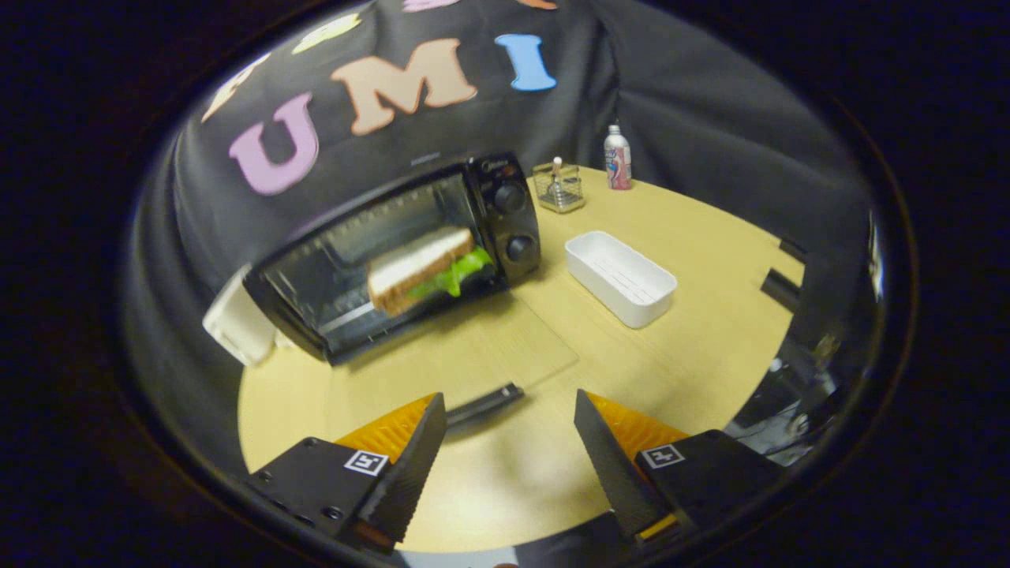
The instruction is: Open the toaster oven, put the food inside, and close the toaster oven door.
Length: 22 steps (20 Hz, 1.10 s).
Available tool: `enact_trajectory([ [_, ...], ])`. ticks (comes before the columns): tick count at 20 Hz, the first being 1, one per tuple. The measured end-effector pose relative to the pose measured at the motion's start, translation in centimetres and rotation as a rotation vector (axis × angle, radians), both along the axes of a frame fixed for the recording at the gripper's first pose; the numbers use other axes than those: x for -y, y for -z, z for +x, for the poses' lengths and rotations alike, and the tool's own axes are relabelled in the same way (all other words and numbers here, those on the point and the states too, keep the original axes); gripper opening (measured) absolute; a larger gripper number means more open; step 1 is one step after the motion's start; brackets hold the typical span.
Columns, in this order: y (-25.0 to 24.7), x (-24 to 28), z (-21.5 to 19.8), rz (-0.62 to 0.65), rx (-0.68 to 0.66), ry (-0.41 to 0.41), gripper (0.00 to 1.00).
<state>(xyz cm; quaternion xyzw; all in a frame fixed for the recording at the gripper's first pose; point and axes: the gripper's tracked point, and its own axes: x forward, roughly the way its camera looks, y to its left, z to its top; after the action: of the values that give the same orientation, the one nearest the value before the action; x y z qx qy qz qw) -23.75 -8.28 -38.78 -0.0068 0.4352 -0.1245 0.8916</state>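
Observation:
A black toaster oven (394, 252) stands at the back left of the round wooden table (710, 331), tilted in my view. Its glass door (473, 347) lies folded down flat, and the dark door handle (485, 404) sits just ahead of my fingers. A sandwich (422, 268) with white bread and green lettuce rests inside the oven on the rack. My gripper (509, 402) hovers over the table in front of the door, open, with nothing between its fingers.
A white rectangular tray (623, 278) lies right of the oven. Behind it stand a small clear holder (559, 188) and a white bottle (617, 158). A white object (237, 323) sits against the oven's left side. The table's edge curves close on the right.

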Motion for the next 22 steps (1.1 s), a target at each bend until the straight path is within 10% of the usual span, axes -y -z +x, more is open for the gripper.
enact_trajectory([
  [8,7.1,-3.4,-3.3,-0.021,-0.207,-0.18,1.0],
  [22,2.2,-5.9,1.6,0.014,0.011,-0.287,0.99],
])
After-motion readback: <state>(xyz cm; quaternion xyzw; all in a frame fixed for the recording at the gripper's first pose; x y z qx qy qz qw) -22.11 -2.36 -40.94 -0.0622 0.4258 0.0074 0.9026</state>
